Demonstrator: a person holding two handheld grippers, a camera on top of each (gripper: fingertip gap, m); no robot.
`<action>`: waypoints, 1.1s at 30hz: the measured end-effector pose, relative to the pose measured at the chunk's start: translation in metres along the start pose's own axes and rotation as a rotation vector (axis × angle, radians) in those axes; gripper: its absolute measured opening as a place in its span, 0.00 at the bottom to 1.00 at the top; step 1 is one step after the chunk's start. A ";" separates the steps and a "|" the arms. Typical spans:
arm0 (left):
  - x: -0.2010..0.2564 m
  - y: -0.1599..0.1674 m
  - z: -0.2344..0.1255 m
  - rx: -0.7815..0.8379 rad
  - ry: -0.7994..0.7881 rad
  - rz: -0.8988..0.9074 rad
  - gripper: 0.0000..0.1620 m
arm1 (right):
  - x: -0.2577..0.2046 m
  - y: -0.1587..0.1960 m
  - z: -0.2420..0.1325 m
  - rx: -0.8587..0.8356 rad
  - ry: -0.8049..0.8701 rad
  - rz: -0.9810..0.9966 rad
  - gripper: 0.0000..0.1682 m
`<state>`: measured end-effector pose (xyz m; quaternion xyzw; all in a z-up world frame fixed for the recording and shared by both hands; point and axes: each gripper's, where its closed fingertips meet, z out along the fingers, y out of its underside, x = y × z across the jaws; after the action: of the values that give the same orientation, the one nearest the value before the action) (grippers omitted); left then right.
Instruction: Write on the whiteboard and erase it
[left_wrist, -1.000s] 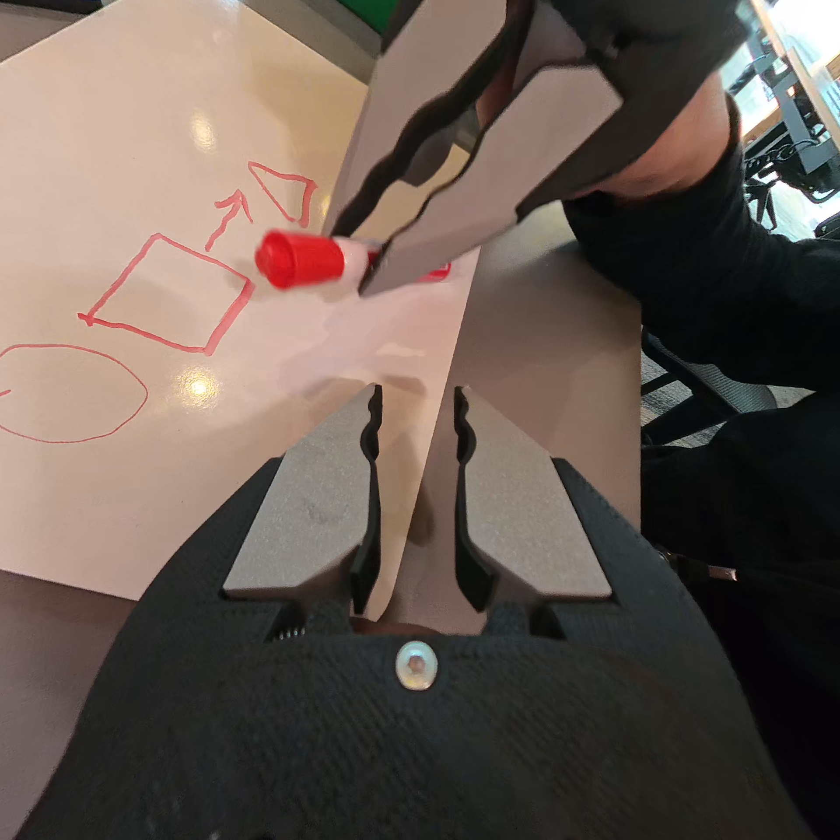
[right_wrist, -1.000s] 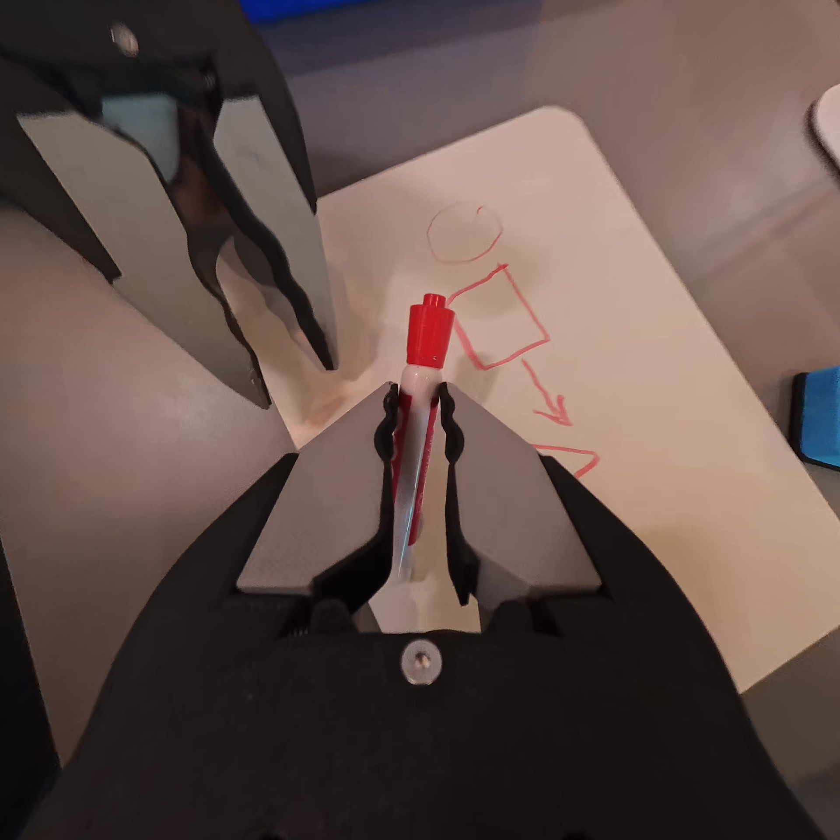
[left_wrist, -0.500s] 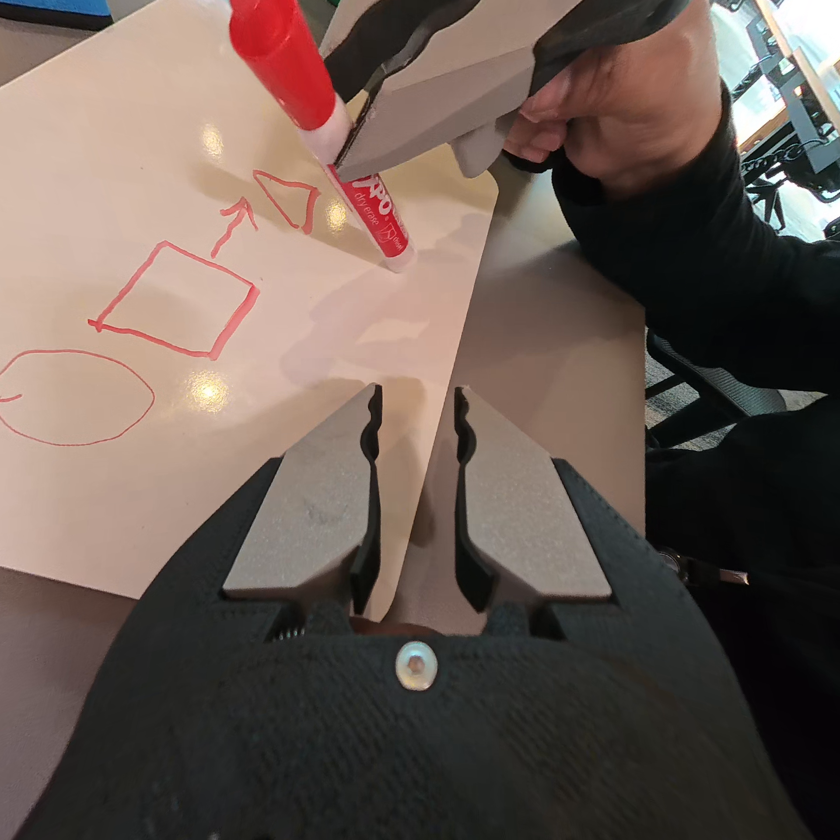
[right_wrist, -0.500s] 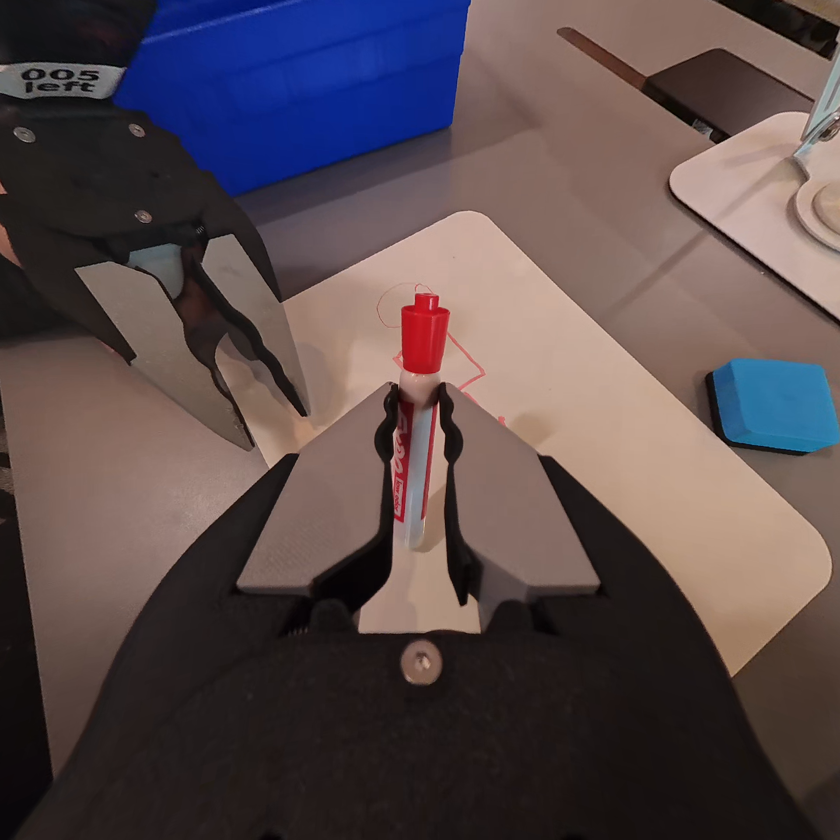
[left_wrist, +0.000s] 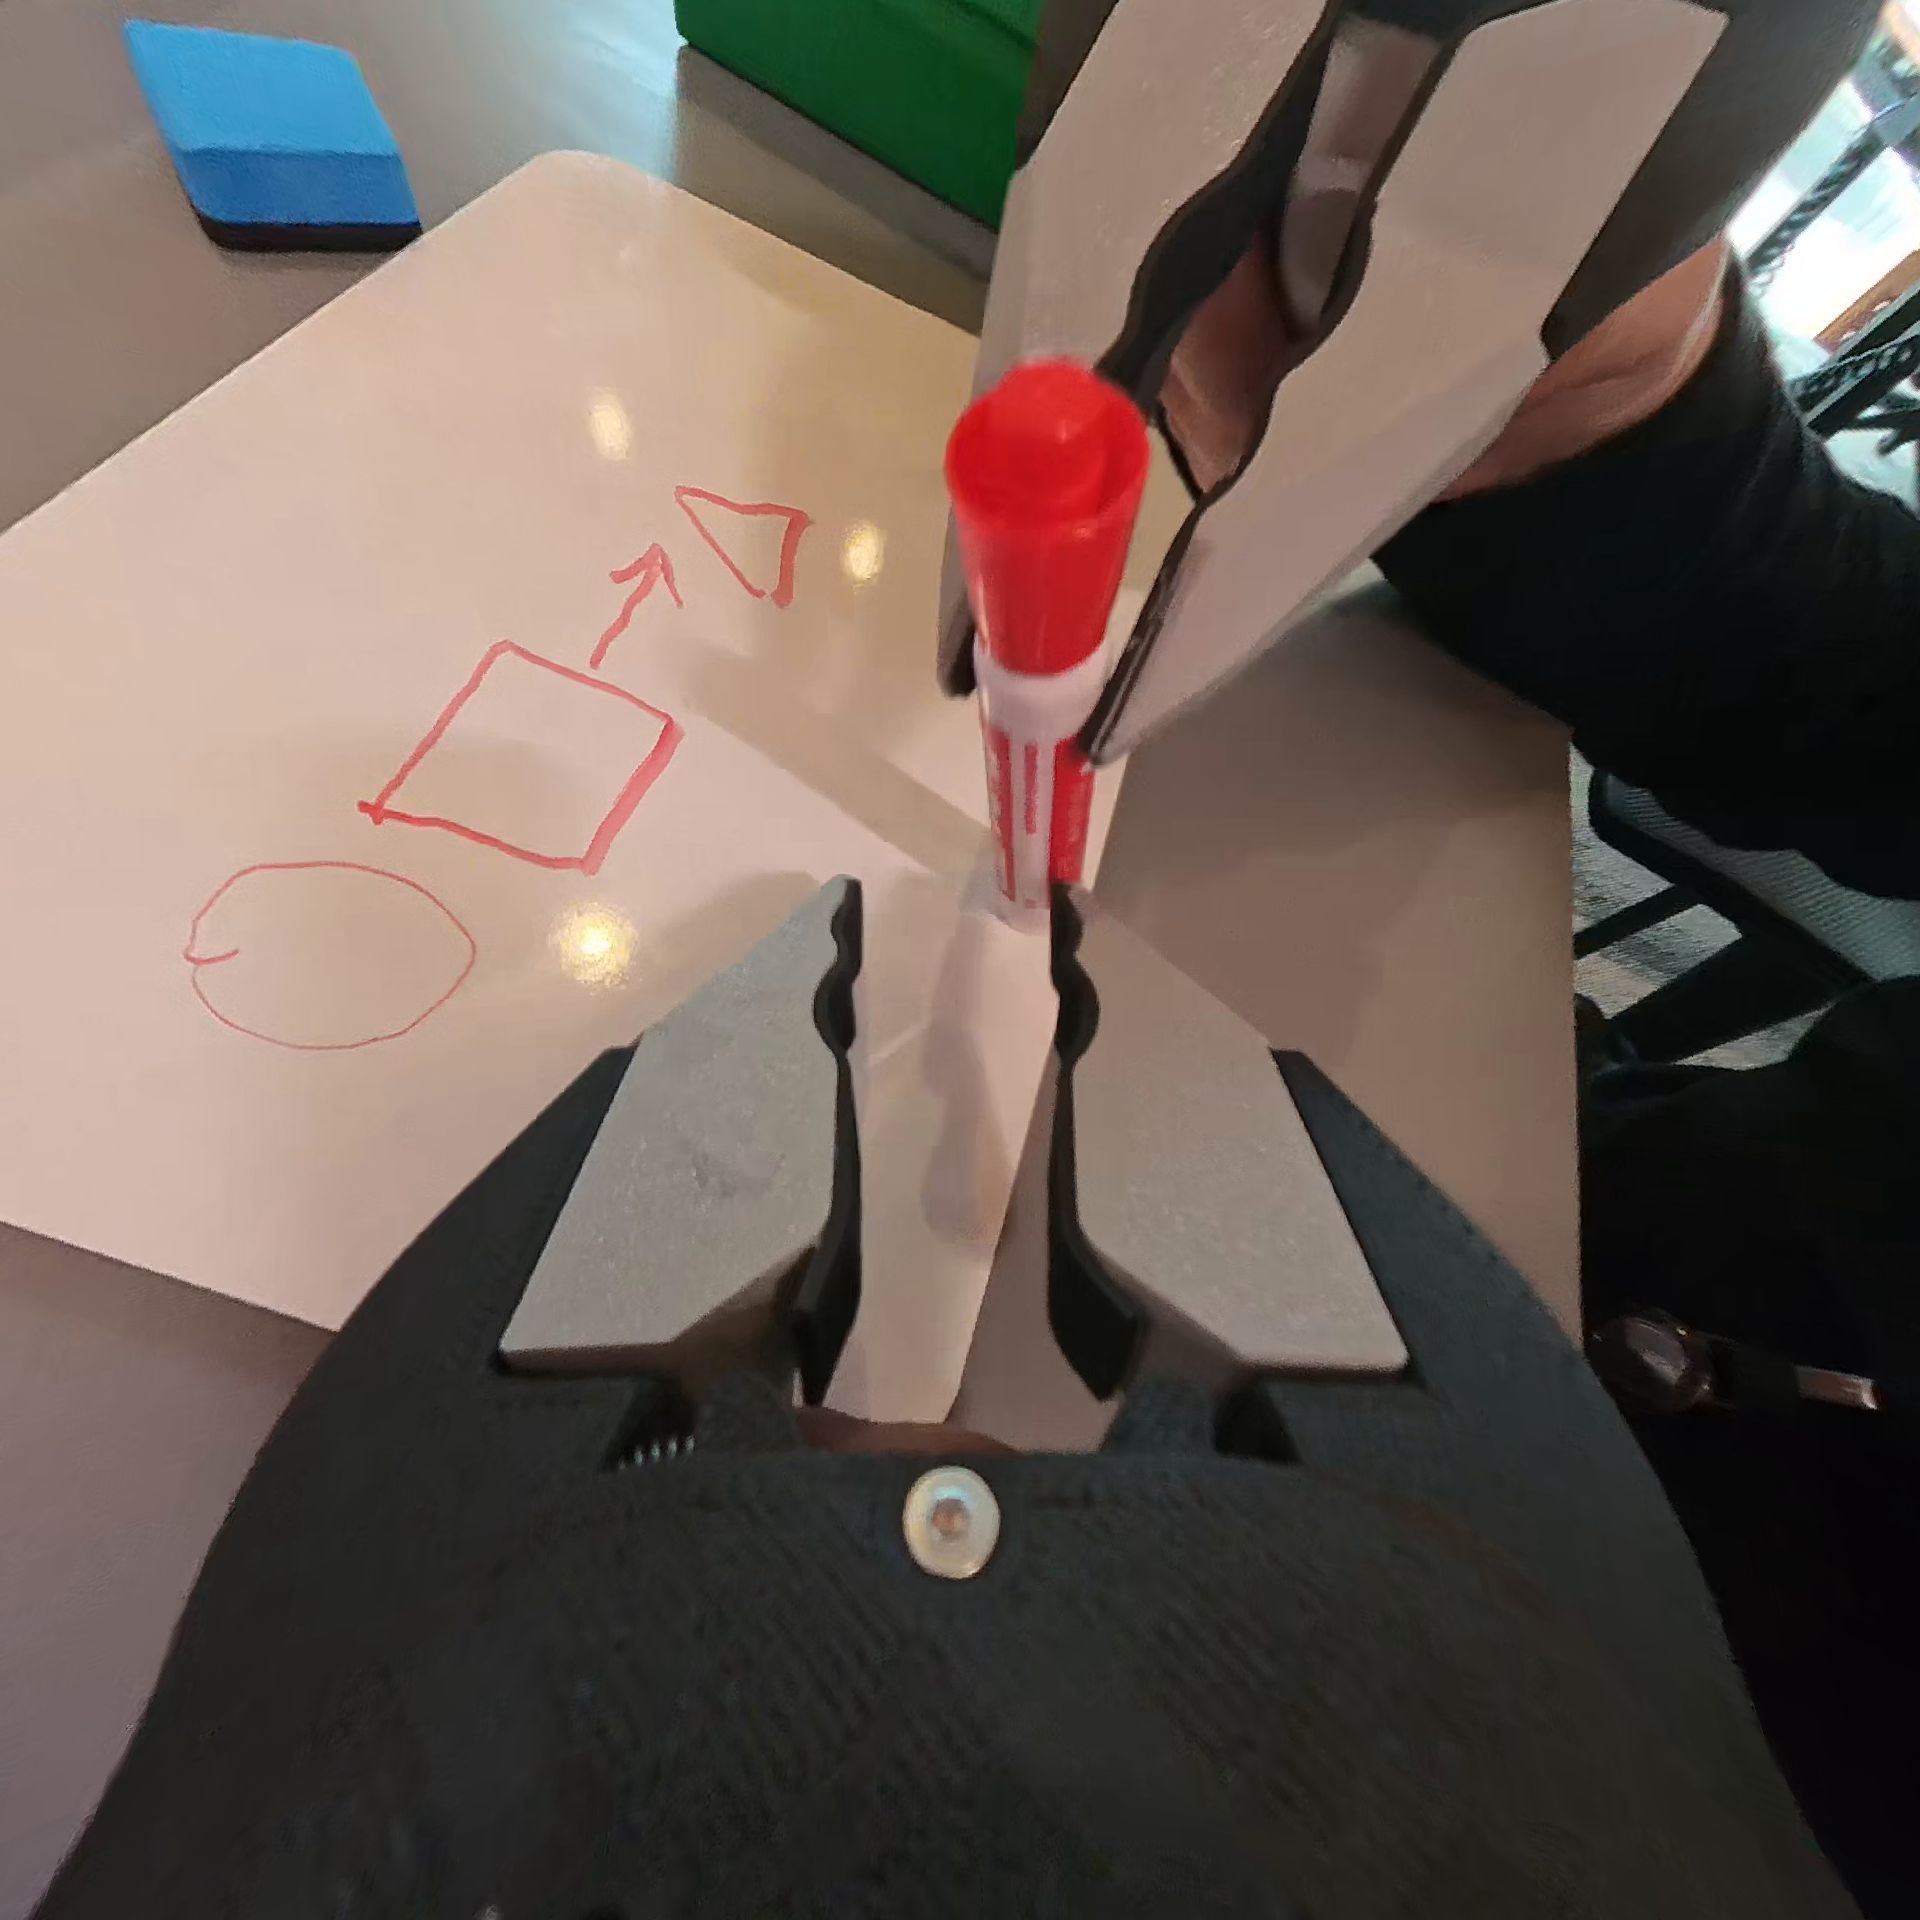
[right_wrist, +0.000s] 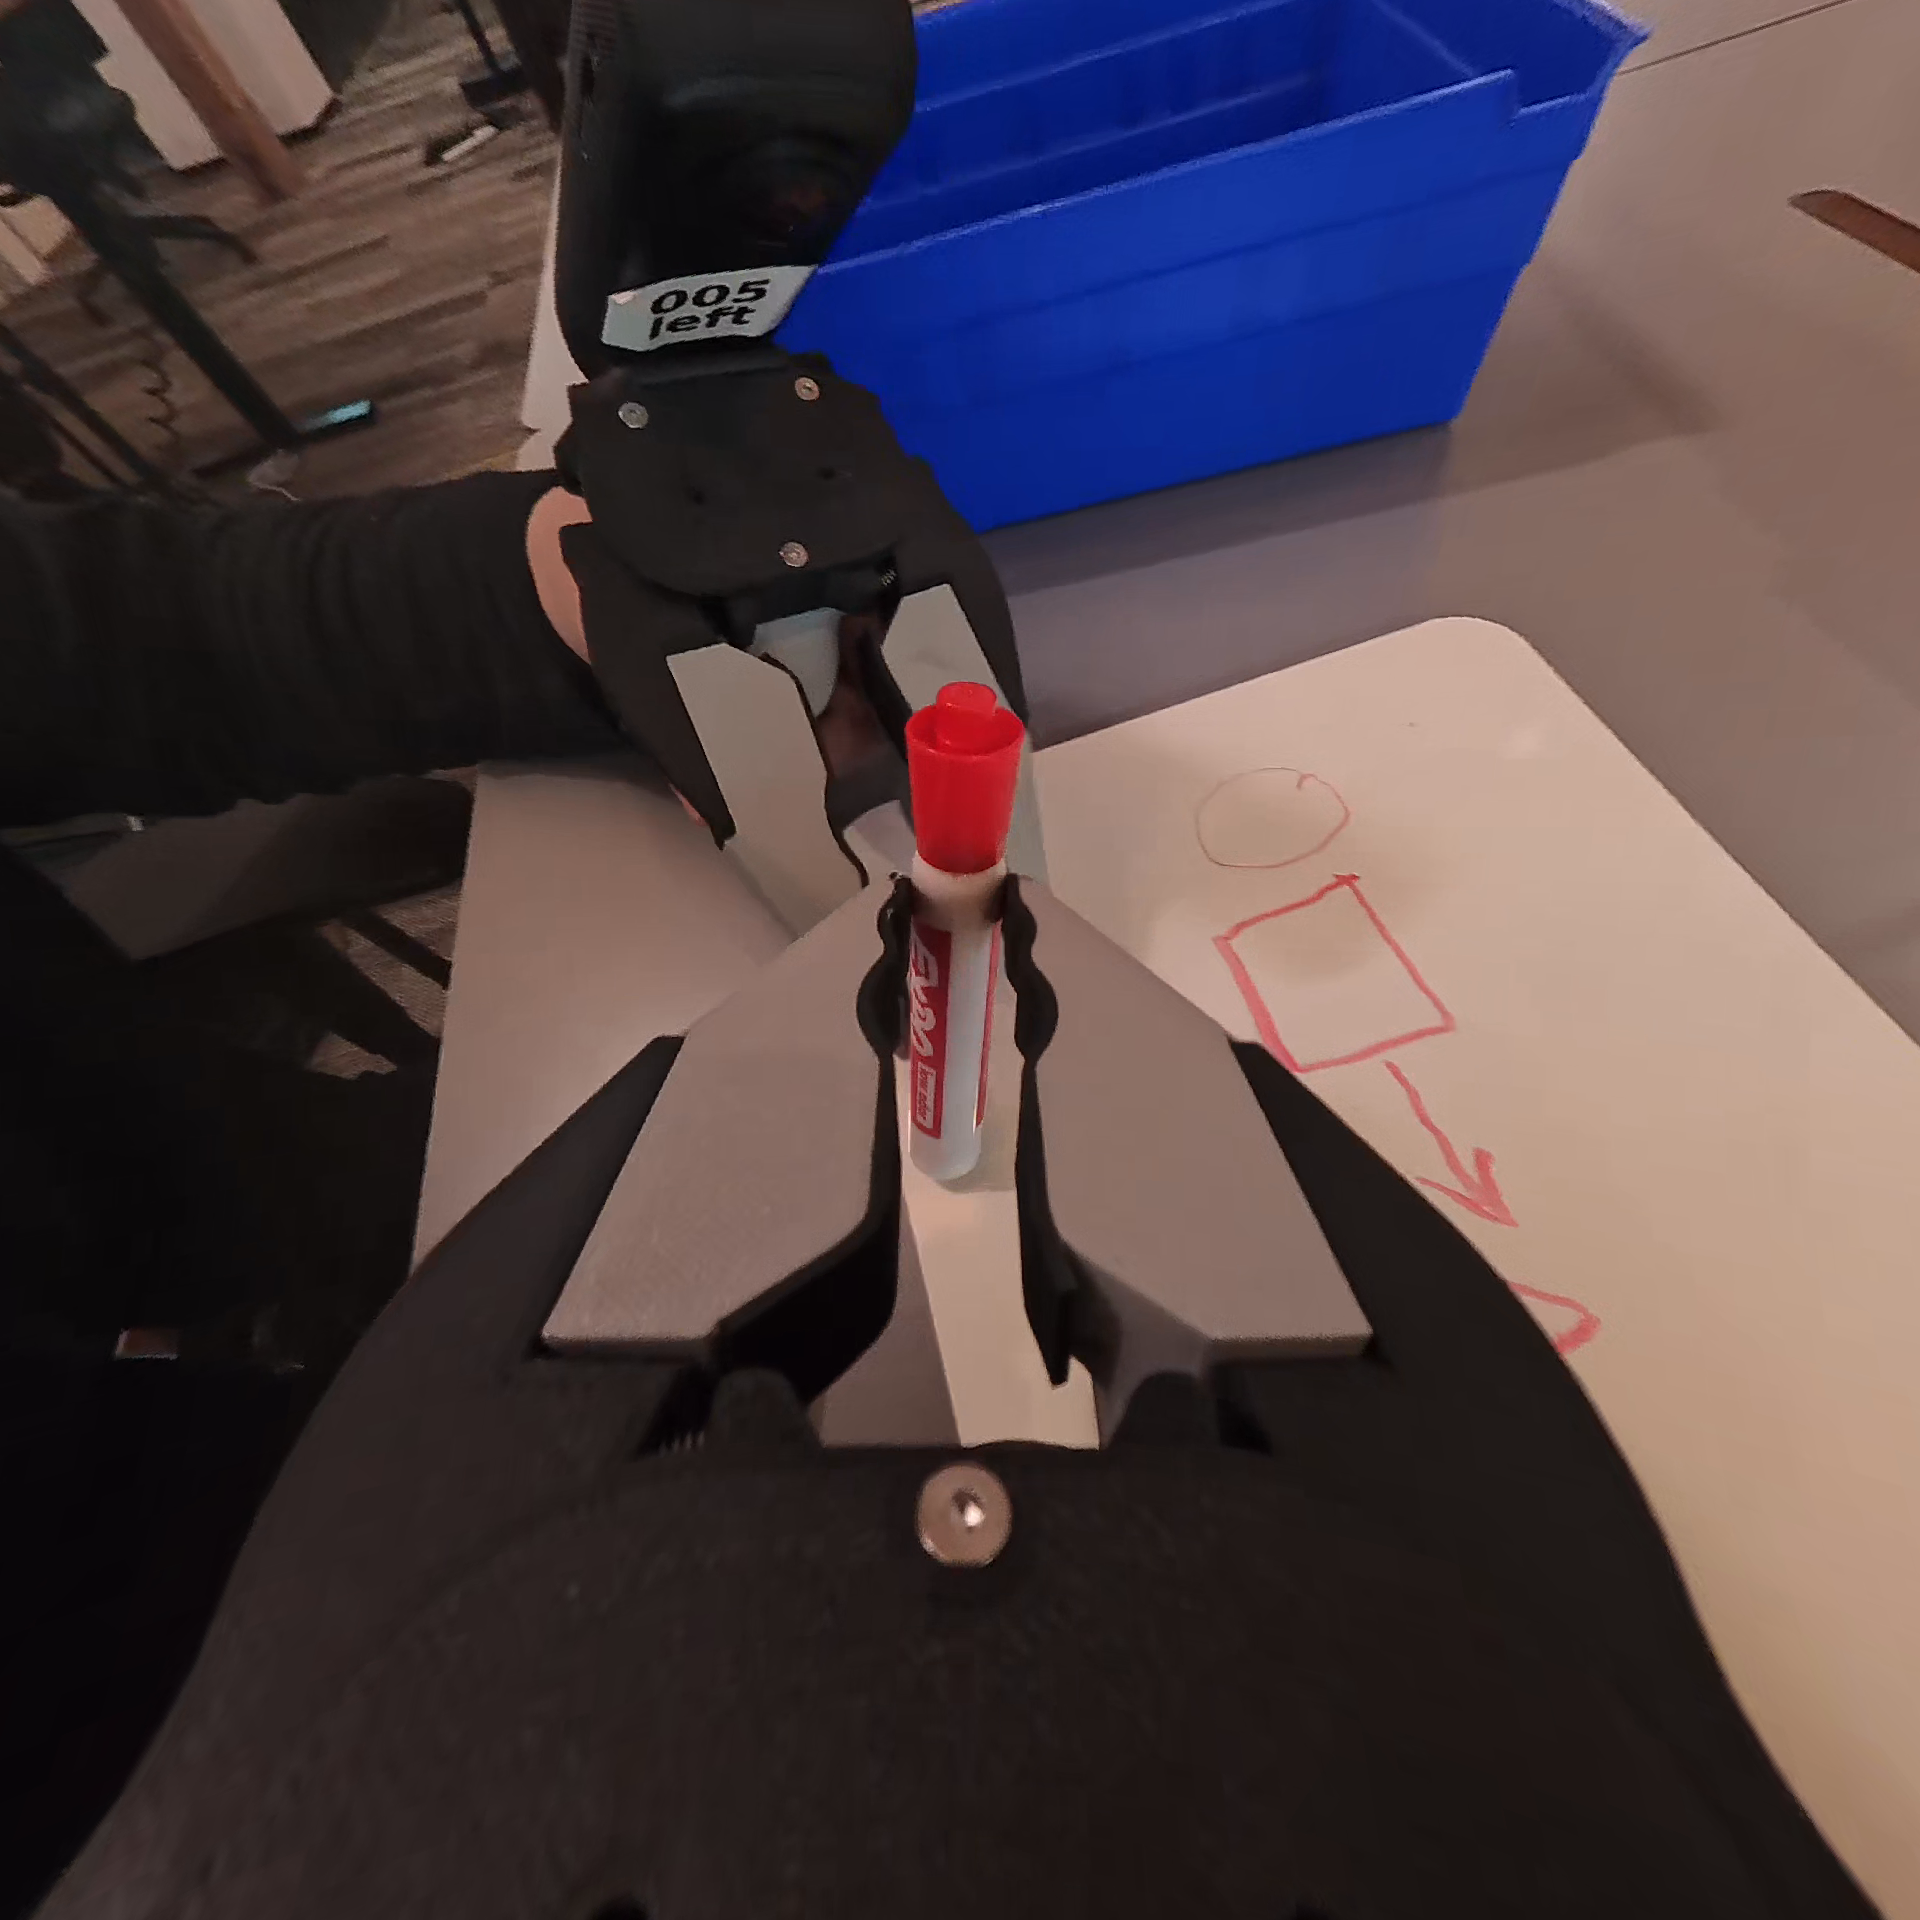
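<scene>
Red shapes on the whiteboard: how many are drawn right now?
4, in a row on the whiteboard: a circle, a square, an arrow and a triangle. The right gripper may hide others.

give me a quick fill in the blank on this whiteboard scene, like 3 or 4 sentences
1. The right gripper is shut on a marker whose cap is ____ in colour.
2. The left gripper holds nothing; its jaws stand ____.
3. On the whiteboard, the arrow points from the square to the ____.
4. The eraser lies on the table, off the whiteboard, and it is ____ in colour.

Missing words: red; open; triangle; blue
</scene>
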<state>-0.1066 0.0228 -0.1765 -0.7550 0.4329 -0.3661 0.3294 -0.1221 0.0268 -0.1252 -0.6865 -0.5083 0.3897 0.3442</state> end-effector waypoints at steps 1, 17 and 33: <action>0.001 -0.001 0.000 0.006 -0.007 0.018 0.23 | -0.002 0.000 0.002 0.000 -0.014 0.001 0.09; 0.027 -0.017 -0.002 0.115 0.072 0.140 0.19 | -0.030 -0.006 0.019 0.074 -0.178 0.006 0.09; 0.036 -0.018 -0.002 0.125 0.163 0.058 0.08 | -0.034 -0.026 0.011 0.213 -0.223 0.035 0.10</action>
<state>-0.0881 -0.0028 -0.1512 -0.6879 0.4563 -0.4430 0.3498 -0.1494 0.0010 -0.1012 -0.6075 -0.4871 0.5209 0.3496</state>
